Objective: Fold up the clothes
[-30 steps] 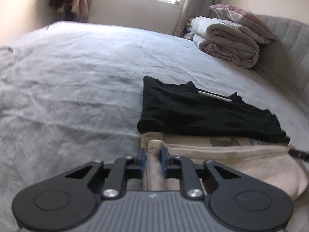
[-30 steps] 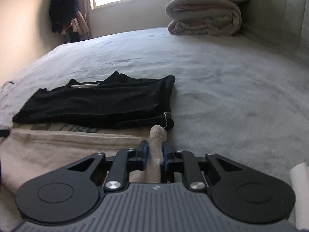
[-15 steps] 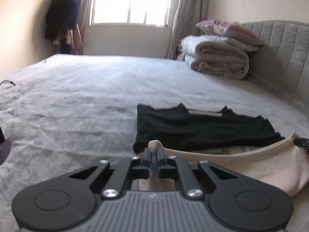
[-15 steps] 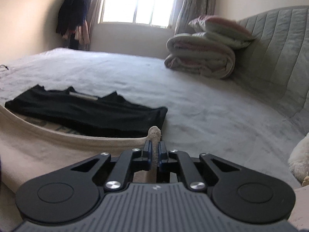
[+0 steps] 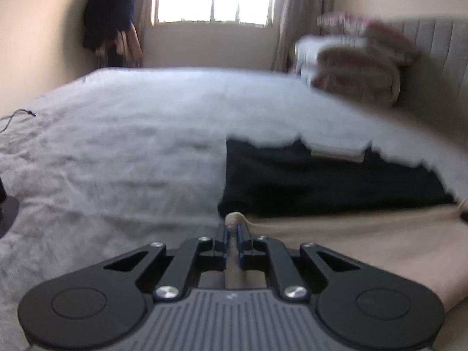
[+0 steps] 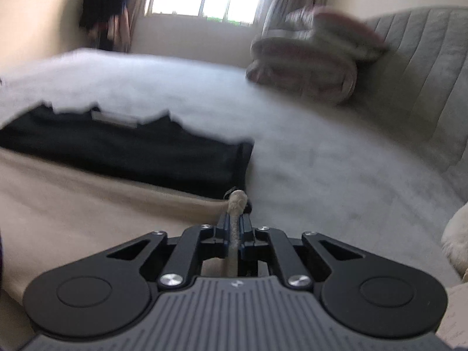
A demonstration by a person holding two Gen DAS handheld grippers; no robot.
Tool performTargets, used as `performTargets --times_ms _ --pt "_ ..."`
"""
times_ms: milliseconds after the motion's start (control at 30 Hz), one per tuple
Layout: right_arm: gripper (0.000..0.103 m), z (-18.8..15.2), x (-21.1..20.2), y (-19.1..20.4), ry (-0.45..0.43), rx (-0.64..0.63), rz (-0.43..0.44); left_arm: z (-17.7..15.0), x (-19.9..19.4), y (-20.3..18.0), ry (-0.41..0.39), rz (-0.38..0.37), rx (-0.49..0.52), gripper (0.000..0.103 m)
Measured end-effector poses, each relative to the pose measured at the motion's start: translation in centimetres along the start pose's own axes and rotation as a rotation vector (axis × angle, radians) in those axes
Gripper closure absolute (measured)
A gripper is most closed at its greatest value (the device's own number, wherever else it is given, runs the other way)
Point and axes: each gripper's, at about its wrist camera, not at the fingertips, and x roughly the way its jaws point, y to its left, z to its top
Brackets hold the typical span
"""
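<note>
A beige garment [image 5: 351, 242] lies on the grey bed, its far edge stretched between my two grippers. My left gripper [image 5: 232, 229] pinches the left corner of that edge; a nub of cloth pokes out past the pads, and the jaws are opening slightly. At the right corner, my right gripper [image 6: 235, 219] pinches the beige garment [image 6: 87, 204] too, its jaws likewise easing open around the cloth. Just beyond the held edge lies a folded black garment [image 5: 321, 181], which the right wrist view shows as the black garment [image 6: 131, 152] at left. Both views are motion-blurred.
The grey bed cover [image 5: 117, 146] spreads wide to the left and far side. Folded blankets [image 6: 307, 70] are stacked against a padded headboard [image 6: 415, 67]. Dark clothes [image 5: 108, 14] hang by the window. A cable [image 5: 17, 115] lies far left; something white and fluffy [image 6: 456, 239] is at right.
Both grippers lifted the beige edge off the bed and carried it forward, up to the black garment. The printed strip below the black garment is now covered. Both views tipped upward.
</note>
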Motion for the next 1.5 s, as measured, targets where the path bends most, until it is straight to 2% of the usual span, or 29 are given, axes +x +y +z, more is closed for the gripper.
performTargets --times_ms 33,100,200,267,367,500,567,667,733,800,933,1000,1067,1133,1200,1267,1333,1500 --pt "0.089 0.1 0.0 -0.1 0.003 0.002 -0.001 -0.1 0.1 -0.2 0.005 0.008 0.01 0.093" --pt "0.076 0.4 -0.5 -0.3 -0.004 0.008 -0.009 0.0 -0.5 -0.3 -0.014 0.019 0.003 0.087" --pt "0.074 0.7 -1.5 -0.6 -0.023 0.033 -0.006 0.6 -2.1 -0.3 -0.073 0.015 -0.043 0.085" --pt "0.072 0.8 -2.4 -0.3 -0.043 0.049 0.021 0.9 -2.9 -0.7 -0.108 -0.026 -0.06 0.084" --pt "0.071 0.9 -3.3 1.4 -0.048 0.034 0.109 0.7 -3.2 -2.4 -0.09 -0.155 -0.048 0.081" --pt "0.07 0.3 -3.6 4.0 -0.006 0.004 0.272 0.0 -2.8 -5.4 0.006 -0.386 0.007 0.081" --pt "0.07 -0.1 -3.5 4.7 0.011 -0.009 0.309 -0.7 -2.6 -7.1 0.047 -0.432 0.079 0.081" --pt "0.065 -0.8 -3.6 5.0 0.005 -0.071 0.304 -2.1 -2.6 -8.4 0.071 -0.41 0.189 0.08" --pt "0.062 -1.3 -3.8 4.1 0.001 -0.133 0.277 -2.5 -3.2 -7.9 0.056 -0.398 0.213 0.08" --pt "0.056 -1.7 -4.0 2.7 0.002 -0.146 0.246 -2.5 -3.5 -6.0 0.052 -0.372 0.183 0.082" --pt "0.055 -1.8 -4.9 1.1 0.005 -0.076 0.237 -2.1 -4.2 -2.2 0.044 -0.339 0.07 0.086" --pt "0.055 -1.2 -5.7 2.0 -0.012 -0.058 0.274 -1.5 -4.9 -1.9 0.028 -0.375 0.019 0.086" --pt "0.055 -0.5 -6.8 3.8 -0.043 -0.06 0.359 -1.0 -5.4 -2.8 0.012 -0.45 -0.001 0.086" --pt "0.055 -0.2 -7.2 5.8 -0.039 -0.065 0.432 -1.3 -5.6 -4.5 0.018 -0.504 0.022 0.085" --pt "0.055 -0.3 -7.0 7.9 -0.013 -0.094 0.477 -1.9 -5.3 -6.7 0.046 -0.527 0.093 0.083" --pt "0.055 -0.8 -6.4 9.1 0.019 -0.128 0.492 -3.0 -5.0 -8.0 0.079 -0.514 0.184 0.083" --pt "0.056 -1.5 -5.9 9.1 0.038 -0.143 0.498 -3.8 -5.2 -7.9 0.074 -0.498 0.243 0.083" --pt "0.056 -2.4 -5.9 4.9 0.052 -0.108 0.526 -4.3 -6.3 -3.4 0.07 -0.453 0.209 0.083"
